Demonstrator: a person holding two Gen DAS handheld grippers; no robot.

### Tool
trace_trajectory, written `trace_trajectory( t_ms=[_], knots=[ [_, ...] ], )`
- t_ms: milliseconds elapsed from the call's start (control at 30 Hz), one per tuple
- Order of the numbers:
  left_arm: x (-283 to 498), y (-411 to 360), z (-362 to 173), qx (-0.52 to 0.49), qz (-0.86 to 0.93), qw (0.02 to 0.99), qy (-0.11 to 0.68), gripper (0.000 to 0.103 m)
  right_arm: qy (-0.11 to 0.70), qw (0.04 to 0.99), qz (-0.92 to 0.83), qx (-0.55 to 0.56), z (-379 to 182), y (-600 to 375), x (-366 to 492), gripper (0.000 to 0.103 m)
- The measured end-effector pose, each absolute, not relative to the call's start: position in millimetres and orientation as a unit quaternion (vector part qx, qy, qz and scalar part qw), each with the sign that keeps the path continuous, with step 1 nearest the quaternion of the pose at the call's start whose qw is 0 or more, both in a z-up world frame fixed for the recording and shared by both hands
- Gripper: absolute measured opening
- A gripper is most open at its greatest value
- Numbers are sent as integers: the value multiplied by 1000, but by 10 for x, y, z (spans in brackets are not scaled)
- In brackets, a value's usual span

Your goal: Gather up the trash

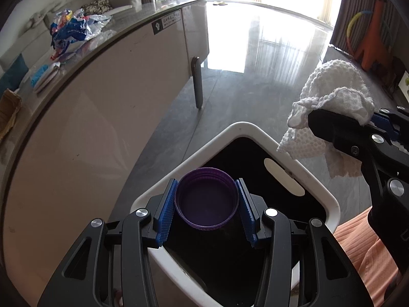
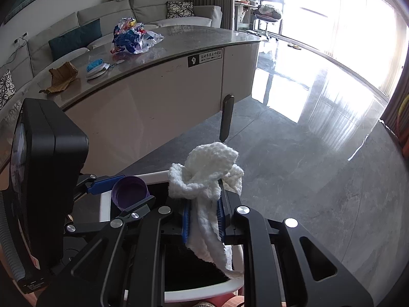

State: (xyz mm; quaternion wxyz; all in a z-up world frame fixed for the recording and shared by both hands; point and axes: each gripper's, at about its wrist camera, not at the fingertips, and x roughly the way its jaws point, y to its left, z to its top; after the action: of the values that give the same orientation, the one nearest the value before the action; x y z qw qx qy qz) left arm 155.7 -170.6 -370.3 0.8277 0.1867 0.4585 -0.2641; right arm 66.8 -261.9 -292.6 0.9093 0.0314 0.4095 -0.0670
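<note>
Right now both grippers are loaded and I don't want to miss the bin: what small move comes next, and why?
Probably open the left gripper and let the purple cap fall. It is pinched between the blue pads directly above the dark opening of the white bin. The right gripper, clamped on the white tissue, sits nearer the bin's rim, so it may need centring first.
</note>
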Motion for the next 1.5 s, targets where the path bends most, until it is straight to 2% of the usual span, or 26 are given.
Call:
trace_trajectory(
  t_ms=[100,133,167,200,500,1000,1500],
  knots=[
    [1555,-1742,-3774,191,-268,822,466,48,417,906,-68,33,-2979,-2643,683,18],
    [1567,-1754,-3806,193,-272,816,472,56,419,905,-69,33,-2998,-2644,695,18],
    [1575,-1766,-3841,194,-276,809,481,88,420,904,-69,34,-3012,-2650,697,18],
    [1589,-1772,-3872,193,-280,804,488,101,423,903,-69,35,-3027,-2655,702,18],
    [1609,-1738,-4003,220,-262,800,492,100,427,901,-66,33,-3070,-2643,749,18],
    [1638,-1407,-3733,212,-233,822,474,100,423,904,-51,24,-3031,-2557,778,19],
    [1672,-1006,-3537,217,-193,842,455,100,476,879,6,30,-3657,-2330,1062,20]
  ],
)
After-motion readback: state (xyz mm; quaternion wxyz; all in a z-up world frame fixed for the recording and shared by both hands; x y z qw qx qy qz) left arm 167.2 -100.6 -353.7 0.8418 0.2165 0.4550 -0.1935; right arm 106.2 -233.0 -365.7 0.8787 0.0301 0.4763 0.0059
